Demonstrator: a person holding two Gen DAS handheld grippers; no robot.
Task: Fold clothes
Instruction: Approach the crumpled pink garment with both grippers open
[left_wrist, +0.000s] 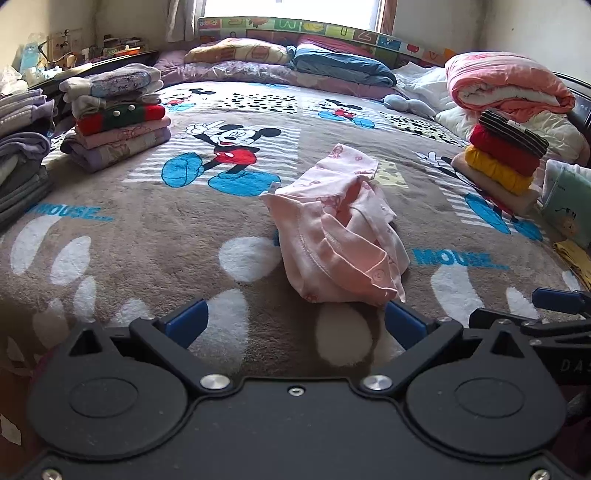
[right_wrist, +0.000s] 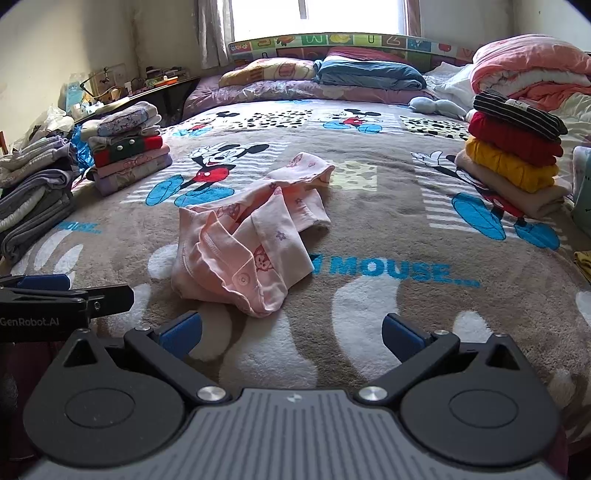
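Note:
A crumpled pink baby garment (left_wrist: 340, 225) with snap buttons lies on the Mickey Mouse blanket (left_wrist: 147, 229) in the middle of the bed. It also shows in the right wrist view (right_wrist: 243, 236). My left gripper (left_wrist: 295, 321) is open and empty, just short of the garment's near edge. My right gripper (right_wrist: 291, 332) is open and empty, near the garment's near right edge. The right gripper's fingers (left_wrist: 557, 301) show at the right edge of the left wrist view. The left gripper's fingers (right_wrist: 44, 282) show at the left edge of the right wrist view.
A stack of folded clothes (left_wrist: 118, 114) stands at the back left and another pile (left_wrist: 22, 155) at the far left. A red, yellow and striped stack (left_wrist: 506, 158) stands at the right. Pillows (left_wrist: 340, 62) and a rolled pink quilt (left_wrist: 506, 81) lie at the head.

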